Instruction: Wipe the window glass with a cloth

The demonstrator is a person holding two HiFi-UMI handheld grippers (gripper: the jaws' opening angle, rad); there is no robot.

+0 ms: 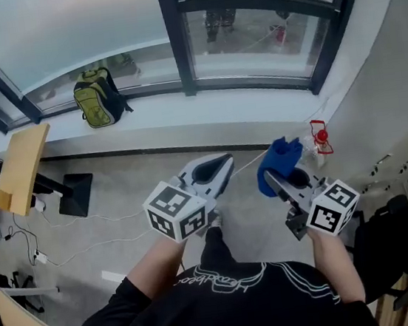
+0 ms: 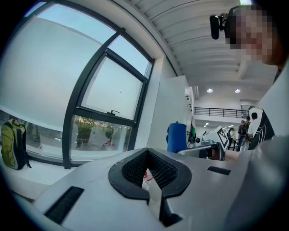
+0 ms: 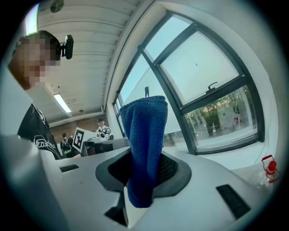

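Gripping the blue terry cloth [image 3: 144,144] upright, your right tongs [image 3: 143,178] clamp its lower end; your left tongs [image 2: 151,180] sit closed and empty beside them. Beyond, the large dark-framed window glass [image 1: 74,26] stands well apart.

Grippers: two, a left gripper [image 1: 221,166] and a right gripper [image 1: 275,180].
Marker cubes [image 1: 179,210]: two, one per gripper.
Cloth [image 1: 281,157]: one, blue.
Spray bottle [image 1: 321,138]: one, red-topped.
Backpack [image 1: 96,98]: one, green.
Wooden board [image 1: 22,167]: one.
Black floor plate [image 1: 76,194]: one.
Window panes [image 1: 67,27]: four, as far as the dark frame bars let them be told apart.
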